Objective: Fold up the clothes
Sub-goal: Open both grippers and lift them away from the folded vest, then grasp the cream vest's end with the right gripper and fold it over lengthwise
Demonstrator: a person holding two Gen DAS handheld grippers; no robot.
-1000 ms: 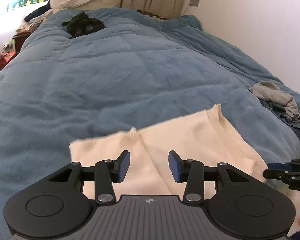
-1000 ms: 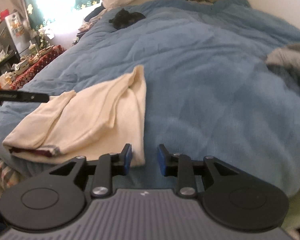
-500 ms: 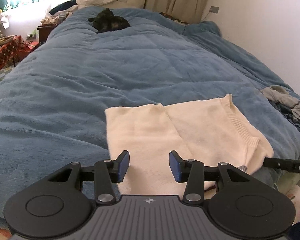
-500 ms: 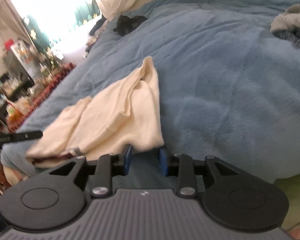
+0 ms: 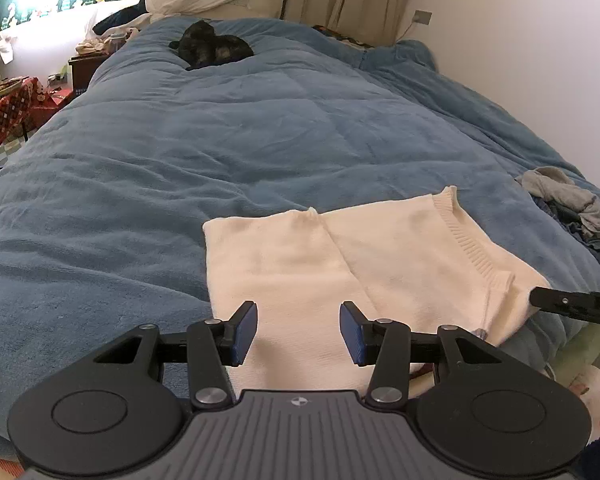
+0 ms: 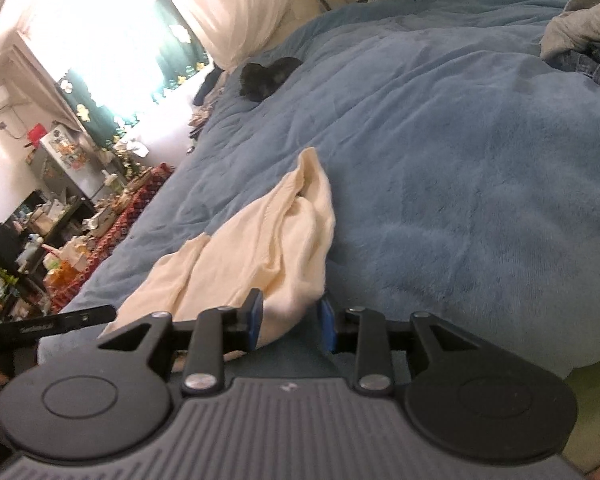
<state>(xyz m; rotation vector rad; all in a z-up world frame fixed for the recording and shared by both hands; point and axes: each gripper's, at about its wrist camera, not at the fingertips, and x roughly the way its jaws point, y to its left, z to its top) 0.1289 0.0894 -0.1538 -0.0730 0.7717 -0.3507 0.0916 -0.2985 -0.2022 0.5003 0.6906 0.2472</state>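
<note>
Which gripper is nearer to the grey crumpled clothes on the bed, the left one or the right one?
Right. The right gripper is at the cream sweater's edge facing the grey clothes; the left gripper is at its far side.

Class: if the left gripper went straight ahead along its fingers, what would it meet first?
Most likely the cream sweater: it lies just beyond the left gripper, whose jaws stand open, empty. Depth is uncertain.

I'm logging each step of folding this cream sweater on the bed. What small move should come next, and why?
Probably finish closing the right gripper on the cream sweater: its jaws are closing with the sweater's near corner between them. The left gripper hangs open over the sweater's near edge, holding nothing, so it would likely pinch there afterwards.
</note>
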